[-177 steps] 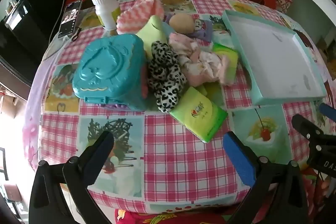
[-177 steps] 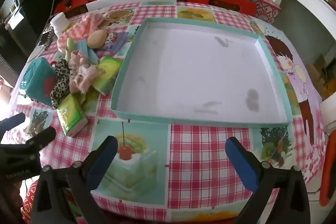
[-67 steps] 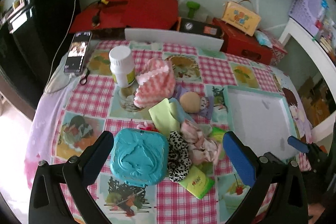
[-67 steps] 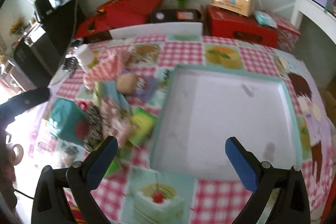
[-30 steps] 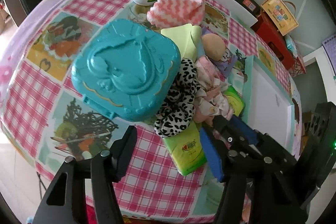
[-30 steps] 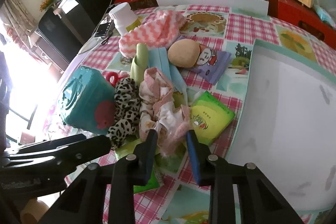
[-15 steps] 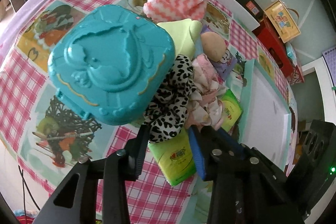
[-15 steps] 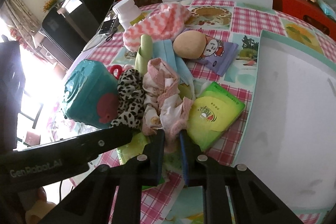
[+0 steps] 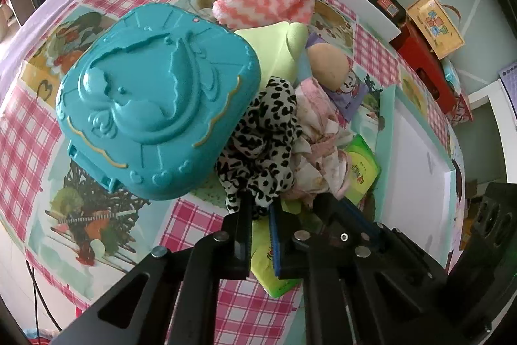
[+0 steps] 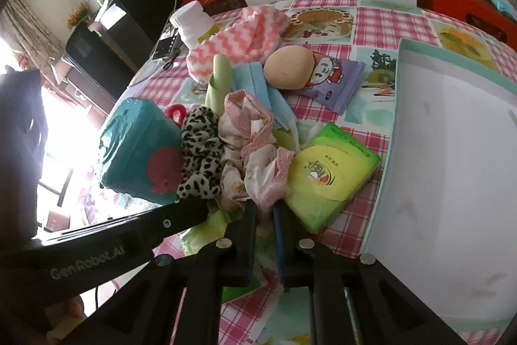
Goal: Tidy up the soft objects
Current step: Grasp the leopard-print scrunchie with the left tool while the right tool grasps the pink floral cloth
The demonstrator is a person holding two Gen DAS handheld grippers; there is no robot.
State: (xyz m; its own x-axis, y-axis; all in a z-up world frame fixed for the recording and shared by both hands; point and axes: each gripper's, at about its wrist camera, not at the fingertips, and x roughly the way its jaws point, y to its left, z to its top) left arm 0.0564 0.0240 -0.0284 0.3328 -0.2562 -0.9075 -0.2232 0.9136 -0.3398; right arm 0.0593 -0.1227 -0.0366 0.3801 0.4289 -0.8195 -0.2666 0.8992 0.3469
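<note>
On the checked tabletop (image 9: 38, 131), the left hand-held gripper (image 9: 260, 215) is closing, its jaws pinching the lower edge of the leopard-print scrunchie (image 9: 258, 147), which lies at about 3 o'clock of the teal plastic case (image 9: 155, 99). The right hand-held gripper (image 10: 265, 215) is clenched on the near edge of the pink frilly cloth (image 10: 255, 147), bunched at the scrunchie's 3 o'clock with a green tissue pack (image 10: 329, 173) touching its other side. The white tray (image 10: 452, 151) sits at 3 o'clock of the heap, seemingly with nothing in it, though its far part is cut off
</note>
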